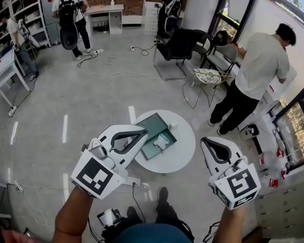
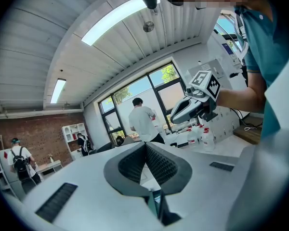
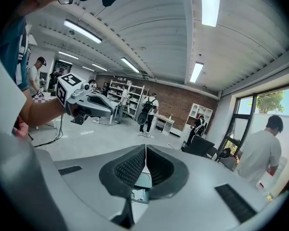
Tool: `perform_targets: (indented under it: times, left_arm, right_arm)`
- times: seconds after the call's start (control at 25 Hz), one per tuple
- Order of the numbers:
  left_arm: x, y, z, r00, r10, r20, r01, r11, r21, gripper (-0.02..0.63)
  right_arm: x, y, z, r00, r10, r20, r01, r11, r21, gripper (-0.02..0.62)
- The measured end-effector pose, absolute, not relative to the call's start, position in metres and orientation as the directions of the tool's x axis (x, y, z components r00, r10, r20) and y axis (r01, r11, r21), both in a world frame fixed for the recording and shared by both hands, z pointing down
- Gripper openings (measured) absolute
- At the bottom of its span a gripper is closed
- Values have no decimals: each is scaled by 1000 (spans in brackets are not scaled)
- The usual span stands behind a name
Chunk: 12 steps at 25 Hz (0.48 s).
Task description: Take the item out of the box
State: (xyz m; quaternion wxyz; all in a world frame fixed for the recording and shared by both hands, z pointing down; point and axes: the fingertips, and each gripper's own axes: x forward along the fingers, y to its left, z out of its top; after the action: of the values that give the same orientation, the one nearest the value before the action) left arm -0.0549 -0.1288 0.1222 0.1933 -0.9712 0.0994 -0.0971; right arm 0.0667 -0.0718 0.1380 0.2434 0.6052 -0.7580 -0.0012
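Box (image 1: 151, 127) with white item (image 1: 161, 142), perhaps crumpled

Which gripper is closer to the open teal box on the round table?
Left. The left gripper has its tip by the left edge of the box; the right gripper hangs past the right rim of the table.

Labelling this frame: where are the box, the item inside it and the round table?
box (image 1: 150, 125): head view, teal upper half.
item (image 1: 161, 142): head view, its middle.
round table (image 1: 185, 153): head view, bare top.

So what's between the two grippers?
The round white table, holding the open box, sits between the left gripper and right gripper in the head view.
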Motion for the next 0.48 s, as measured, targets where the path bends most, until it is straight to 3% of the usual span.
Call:
perform_targets:
  times: [0.48]
  left_arm:
    - [-1, -239, 150, 878, -427, 215, -329, -867, -375, 18]
  right_arm:
    - [128, -217, 168, -361, -849, 386, -844, 474, 252, 38]
